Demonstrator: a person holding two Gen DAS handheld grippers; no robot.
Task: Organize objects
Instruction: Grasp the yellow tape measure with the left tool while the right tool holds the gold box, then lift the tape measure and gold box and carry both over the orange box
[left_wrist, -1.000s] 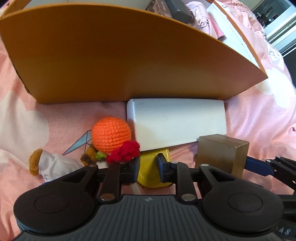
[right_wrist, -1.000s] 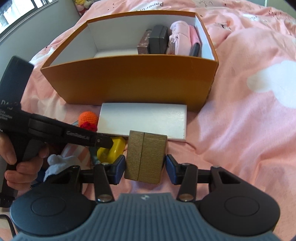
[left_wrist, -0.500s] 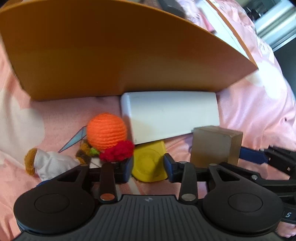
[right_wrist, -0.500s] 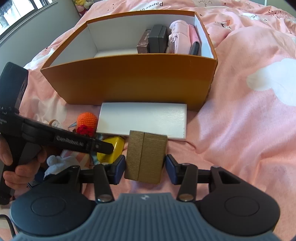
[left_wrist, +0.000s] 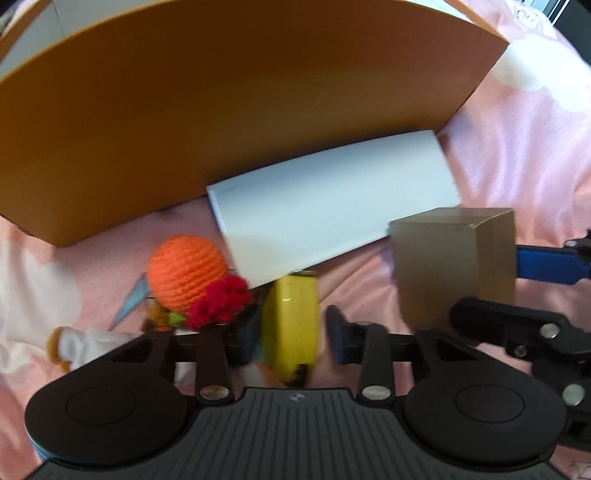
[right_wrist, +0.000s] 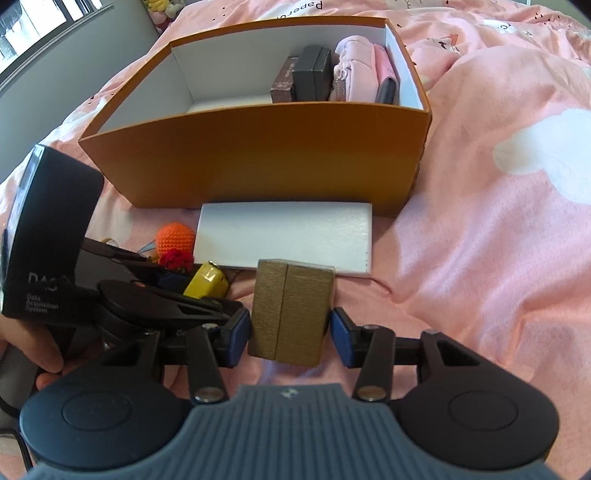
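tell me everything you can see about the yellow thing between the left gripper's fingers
The yellow thing is a small, glossy, hard-looking block with rounded corners, plastic by the look of it; the right wrist view shows a pale raised mark on one face. It stands on edge on the pink bedspread, between the fingers of the left gripper, whose jaws are closing. The left pad looks against it; a gap shows at the right pad. It sits just before the white flat box, beside the red yarn tuft.
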